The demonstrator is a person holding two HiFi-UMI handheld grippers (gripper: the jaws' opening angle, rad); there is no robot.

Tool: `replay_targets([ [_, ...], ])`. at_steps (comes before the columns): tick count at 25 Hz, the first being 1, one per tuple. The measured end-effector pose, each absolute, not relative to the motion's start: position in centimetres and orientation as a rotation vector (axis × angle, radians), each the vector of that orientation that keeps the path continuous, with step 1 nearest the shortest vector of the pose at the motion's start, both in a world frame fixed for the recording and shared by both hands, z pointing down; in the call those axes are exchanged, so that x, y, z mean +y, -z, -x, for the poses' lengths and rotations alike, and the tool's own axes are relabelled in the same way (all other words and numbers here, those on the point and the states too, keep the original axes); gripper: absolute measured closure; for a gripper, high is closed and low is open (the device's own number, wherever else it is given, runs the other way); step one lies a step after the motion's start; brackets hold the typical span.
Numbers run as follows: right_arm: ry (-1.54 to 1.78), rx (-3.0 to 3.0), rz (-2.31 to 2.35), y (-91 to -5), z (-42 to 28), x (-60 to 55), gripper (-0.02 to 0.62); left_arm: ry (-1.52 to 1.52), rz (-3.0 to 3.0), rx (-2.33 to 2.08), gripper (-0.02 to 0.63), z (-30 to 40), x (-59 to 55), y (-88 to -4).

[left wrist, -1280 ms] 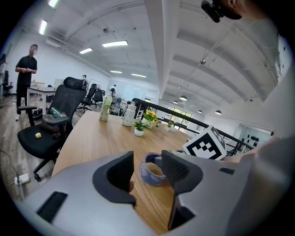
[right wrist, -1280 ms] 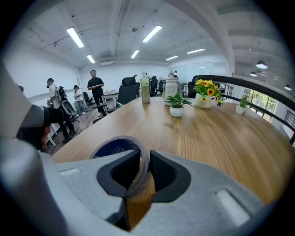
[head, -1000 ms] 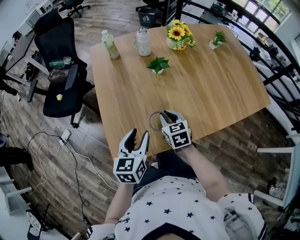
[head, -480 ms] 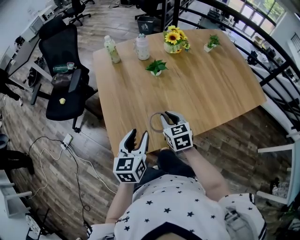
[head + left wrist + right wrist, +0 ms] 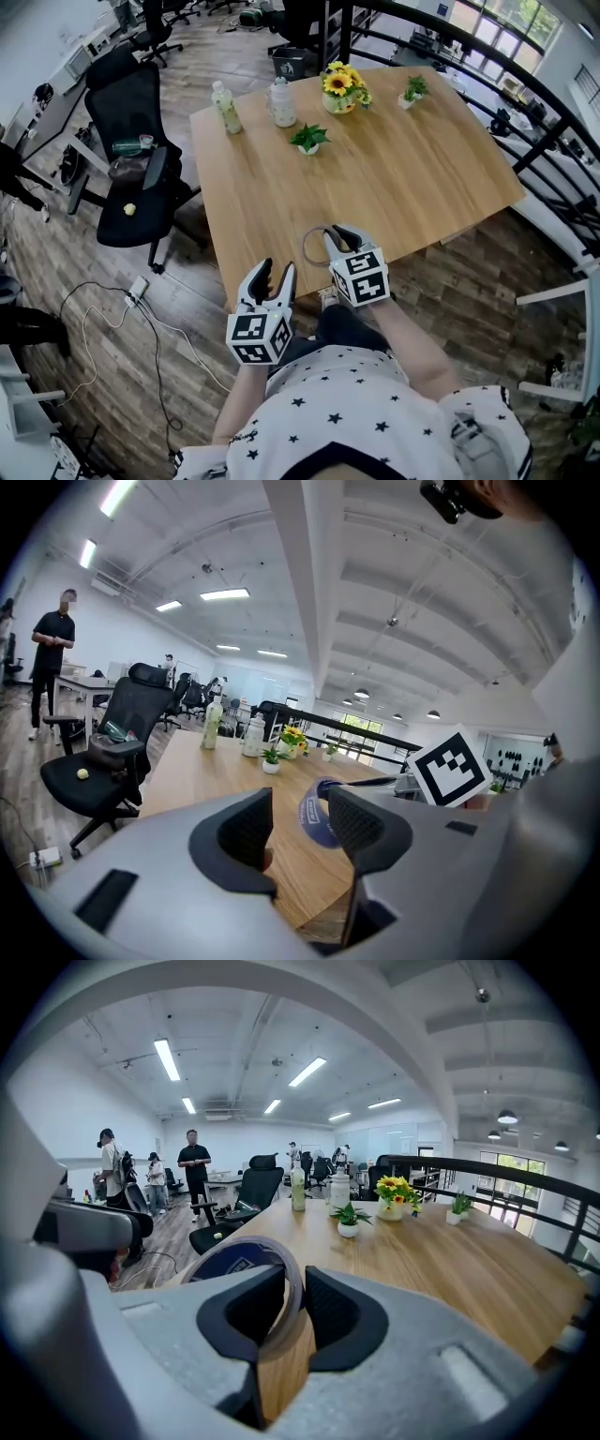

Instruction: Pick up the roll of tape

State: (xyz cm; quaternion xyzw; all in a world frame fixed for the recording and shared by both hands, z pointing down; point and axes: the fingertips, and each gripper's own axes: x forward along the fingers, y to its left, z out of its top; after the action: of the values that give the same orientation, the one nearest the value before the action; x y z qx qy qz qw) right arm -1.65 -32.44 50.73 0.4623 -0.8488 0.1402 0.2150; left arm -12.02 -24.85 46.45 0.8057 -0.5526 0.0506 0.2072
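Tape roll held in R gripper, L gripper empty.
Head view: my R gripper point(image 5: 335, 234) has the tape roll point(image 5: 305, 246) at the near edge of the wooden table point(image 5: 422, 178); L gripper point(image 5: 276, 273) is just beside it, off the edge. At the far end: vase point(image 5: 339, 103) w/ sunflowers point(image 5: 337, 82), 2 bottles point(image 5: 223, 105), 2 small pots point(image 5: 308, 148) w/ green plants. L gripper view: jaws apart, nothing btwn them, roll beyond. R gripper view: jaws clamped on the roll's band, roll upright.
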Motion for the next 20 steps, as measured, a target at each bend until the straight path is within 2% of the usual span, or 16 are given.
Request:
replay_targets([
  [20, -0.343, -2.428, -1.384, -46.1, 0.0, -24.0, 0.522, -0.116, -2.319, -1.535, 0.426, 12.1, -19.1, -44.8],
])
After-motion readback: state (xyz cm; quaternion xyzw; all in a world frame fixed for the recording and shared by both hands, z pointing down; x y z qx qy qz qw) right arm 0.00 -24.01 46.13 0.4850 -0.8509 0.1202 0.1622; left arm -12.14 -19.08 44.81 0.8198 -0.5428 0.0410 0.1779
